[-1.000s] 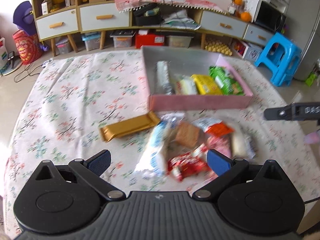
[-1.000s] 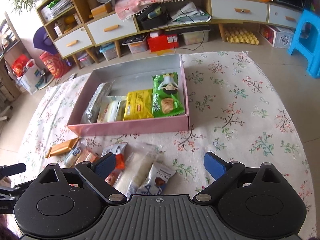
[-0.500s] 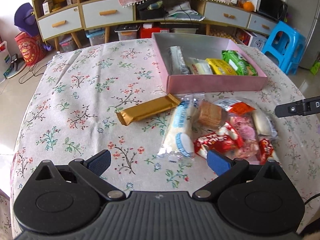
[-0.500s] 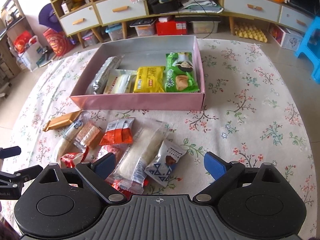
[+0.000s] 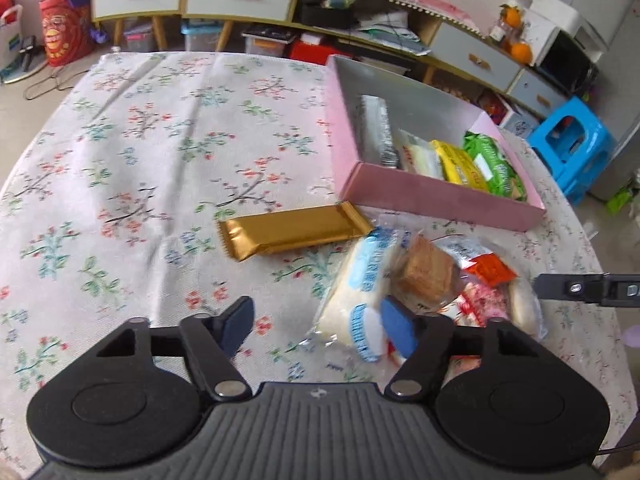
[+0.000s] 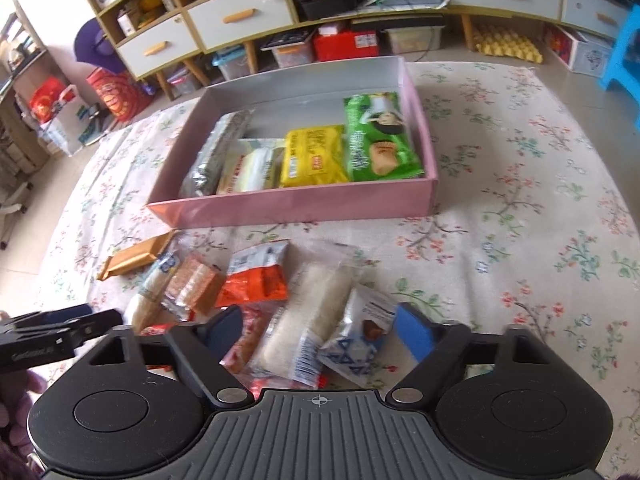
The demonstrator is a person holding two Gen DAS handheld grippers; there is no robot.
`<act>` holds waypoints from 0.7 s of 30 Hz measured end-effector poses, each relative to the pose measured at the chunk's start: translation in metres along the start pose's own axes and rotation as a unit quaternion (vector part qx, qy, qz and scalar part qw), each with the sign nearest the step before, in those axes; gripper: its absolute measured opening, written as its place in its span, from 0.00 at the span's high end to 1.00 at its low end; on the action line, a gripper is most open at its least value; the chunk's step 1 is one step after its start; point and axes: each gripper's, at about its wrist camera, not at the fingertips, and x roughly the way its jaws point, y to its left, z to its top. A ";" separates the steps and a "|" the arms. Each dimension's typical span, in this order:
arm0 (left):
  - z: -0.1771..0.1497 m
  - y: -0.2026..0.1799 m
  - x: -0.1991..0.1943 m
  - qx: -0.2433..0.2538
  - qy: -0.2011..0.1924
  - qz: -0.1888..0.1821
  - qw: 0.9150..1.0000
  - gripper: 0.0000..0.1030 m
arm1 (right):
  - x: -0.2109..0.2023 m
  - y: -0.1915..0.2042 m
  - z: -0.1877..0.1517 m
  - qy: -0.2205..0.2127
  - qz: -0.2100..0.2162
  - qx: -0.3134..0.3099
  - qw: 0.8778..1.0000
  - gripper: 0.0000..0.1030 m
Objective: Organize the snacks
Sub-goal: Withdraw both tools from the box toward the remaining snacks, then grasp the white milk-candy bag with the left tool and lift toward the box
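A pile of loose snack packets lies on the floral cloth in front of a pink box [image 5: 440, 200] [image 6: 300, 204] that holds several packets. A gold bar [image 5: 292, 230] lies left of the pile. My left gripper [image 5: 320, 328] is low over the cloth, its jaws closing; the end of a white and blue packet [image 5: 360, 280] sits just inside its right pad [image 5: 398, 332], and neither pad presses it. My right gripper [image 6: 320, 332] hangs over the pile's near side, jaws closing around a long clear packet [image 6: 316, 312] and a white packet with blue triangles [image 6: 360, 344], not gripping either.
An orange packet [image 6: 256, 280] and a brown cracker packet [image 6: 192, 284] lie in the pile. The other gripper's finger [image 6: 60, 328] reaches in from the left. Bare cloth lies right of the box. Behind the table are a sideboard [image 6: 240, 16] and a blue stool [image 5: 576, 148].
Both grippers have sunk toward the pile and their jaws have narrowed from wide open. The left view has rolled, so the box now sits tilted at upper right.
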 end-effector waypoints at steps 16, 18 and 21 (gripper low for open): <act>0.007 -0.019 0.018 0.045 0.009 -0.019 0.999 0.57 | 0.031 -0.007 0.002 0.049 0.019 0.031 0.998 0.64; 0.006 -0.021 0.023 0.047 0.018 -0.011 0.999 0.56 | 0.033 -0.006 0.002 0.053 0.017 0.034 0.998 0.63; 0.007 -0.026 0.026 0.055 0.020 0.003 0.998 0.55 | 0.036 -0.002 0.001 0.054 0.010 0.020 0.998 0.62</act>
